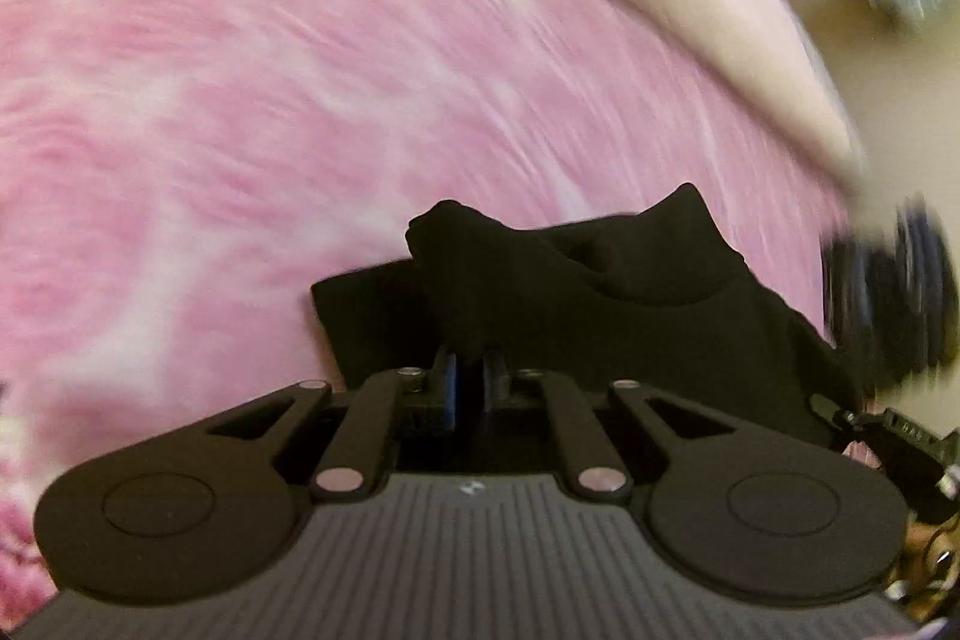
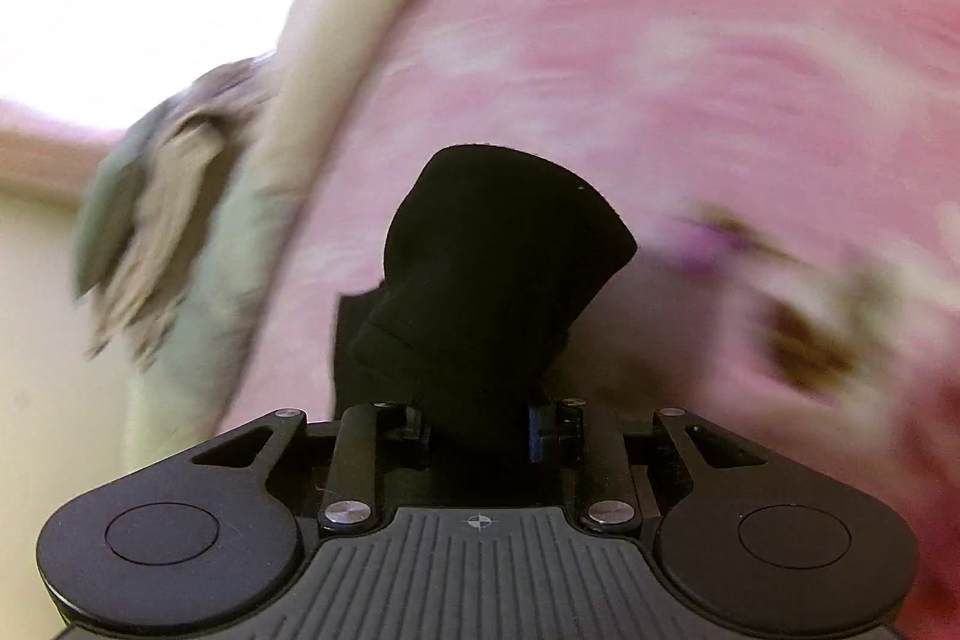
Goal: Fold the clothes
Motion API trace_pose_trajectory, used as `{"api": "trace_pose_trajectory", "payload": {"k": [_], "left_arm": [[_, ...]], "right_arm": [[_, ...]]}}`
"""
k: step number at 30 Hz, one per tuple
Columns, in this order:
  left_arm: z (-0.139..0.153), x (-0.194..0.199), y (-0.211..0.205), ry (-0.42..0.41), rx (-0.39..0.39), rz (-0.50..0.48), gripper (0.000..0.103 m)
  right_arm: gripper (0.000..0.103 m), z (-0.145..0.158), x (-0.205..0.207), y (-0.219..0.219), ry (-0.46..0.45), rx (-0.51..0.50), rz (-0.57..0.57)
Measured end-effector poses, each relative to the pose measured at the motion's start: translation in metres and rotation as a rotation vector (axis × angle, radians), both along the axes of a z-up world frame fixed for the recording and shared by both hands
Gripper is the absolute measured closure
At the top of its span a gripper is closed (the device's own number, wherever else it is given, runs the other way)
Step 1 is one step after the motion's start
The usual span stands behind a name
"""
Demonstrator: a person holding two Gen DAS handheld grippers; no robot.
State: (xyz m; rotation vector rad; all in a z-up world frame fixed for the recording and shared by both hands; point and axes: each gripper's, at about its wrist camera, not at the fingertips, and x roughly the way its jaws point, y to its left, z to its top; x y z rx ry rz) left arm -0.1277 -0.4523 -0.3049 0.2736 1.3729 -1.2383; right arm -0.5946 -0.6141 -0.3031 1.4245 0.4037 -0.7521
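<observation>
left gripper (image 1: 469,376) clamped on black garment (image 1: 576,304) | right gripper (image 2: 480,427) clamped on it too | pink bedspread (image 1: 240,100) beneath | beige bedding (image 2: 180,232) at its edge, blurred

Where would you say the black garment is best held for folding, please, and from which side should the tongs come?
By its edges, one bunch per tongs, from the near side, as now. The left tongs pinch a thin edge of the black garment; the right tongs clamp a thicker bunch. The cloth is limp and spreads away over the pink bedspread, so two separate edge grips keep it spread.
</observation>
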Motion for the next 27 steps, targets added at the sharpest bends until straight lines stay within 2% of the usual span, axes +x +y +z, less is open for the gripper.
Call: {"api": "trace_pose_trajectory", "payload": {"k": [3,5,7,10,11,12,16,17,20,22,25,27], "left_arm": [[-0.011,-0.012,-0.011,-0.001,0.004,-0.051,0.097],[-0.013,-0.011,-0.012,0.004,0.013,-0.040,0.091],[-0.014,-0.005,-0.012,0.015,0.018,-0.016,0.081],[-0.015,0.000,-0.016,0.027,-0.001,0.007,0.081],[-0.016,0.001,-0.019,0.034,-0.008,0.006,0.086],[-0.015,0.002,-0.020,0.039,-0.016,0.009,0.098],[0.006,0.007,0.001,0.042,-0.094,0.045,0.100],[0.008,0.008,0.009,0.042,-0.106,0.053,0.100],[-0.020,0.014,0.019,0.069,-0.048,0.120,0.099],[-0.031,0.017,0.024,0.093,-0.039,0.167,0.099],[-0.024,0.016,0.029,0.076,-0.059,0.165,0.099],[-0.027,0.015,0.028,0.066,-0.045,0.150,0.099]], "right_arm": [[0.064,0.000,-0.028,0.023,0.086,0.048,-0.053],[0.034,0.015,-0.024,0.029,0.170,0.010,-0.050],[0.024,0.039,-0.018,0.031,0.252,-0.087,-0.020],[0.024,0.067,0.008,0.025,0.351,-0.232,0.048],[0.024,0.072,0.019,0.025,0.353,-0.271,0.078],[0.024,0.076,0.032,0.025,0.355,-0.303,0.115],[0.024,0.085,0.083,0.023,0.312,-0.404,0.268],[0.024,0.084,0.098,0.024,0.287,-0.429,0.325],[0.024,0.066,0.143,0.026,0.240,-0.466,0.517],[0.024,0.049,0.173,0.029,0.229,-0.475,0.653],[0.024,0.033,0.201,0.033,0.222,-0.482,0.786],[0.024,0.022,0.211,0.033,0.220,-0.489,0.843]]}}
